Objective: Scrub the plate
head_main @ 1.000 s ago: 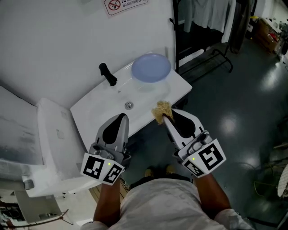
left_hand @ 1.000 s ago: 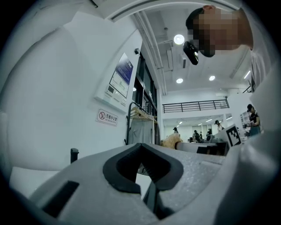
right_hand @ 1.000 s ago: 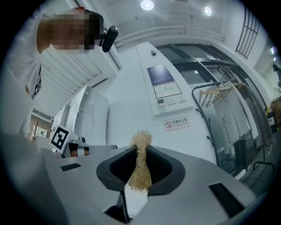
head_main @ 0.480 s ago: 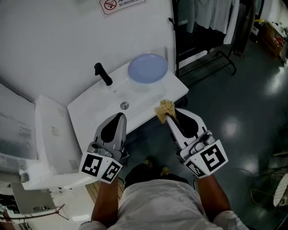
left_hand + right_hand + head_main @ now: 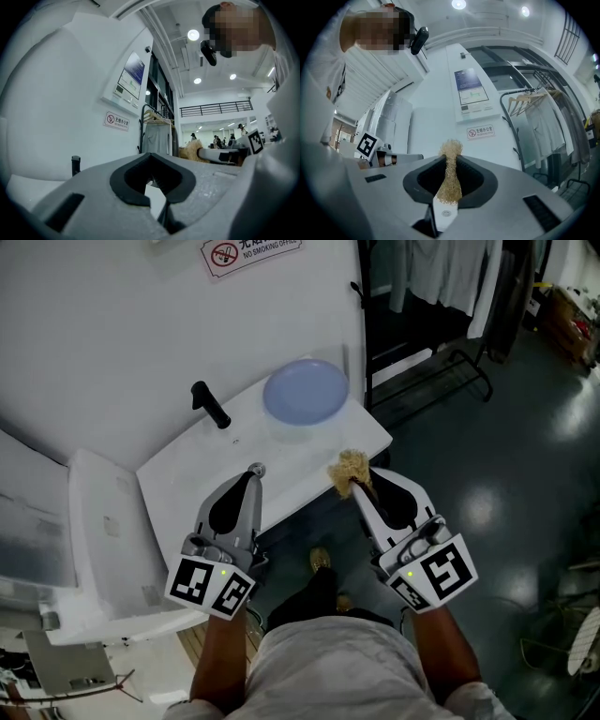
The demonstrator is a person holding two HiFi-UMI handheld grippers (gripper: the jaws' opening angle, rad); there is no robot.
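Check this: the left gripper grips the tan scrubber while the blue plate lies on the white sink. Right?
No: the right gripper grips the tan scrubber, as the right gripper view shows. The blue plate does lie on the white sink.

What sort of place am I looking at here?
Probably a wash corner set up in a large open hall, not a home kitchen. A white sink with a black tap stands against a wall bearing a no-smoking sign, with a clothes rack beside it.
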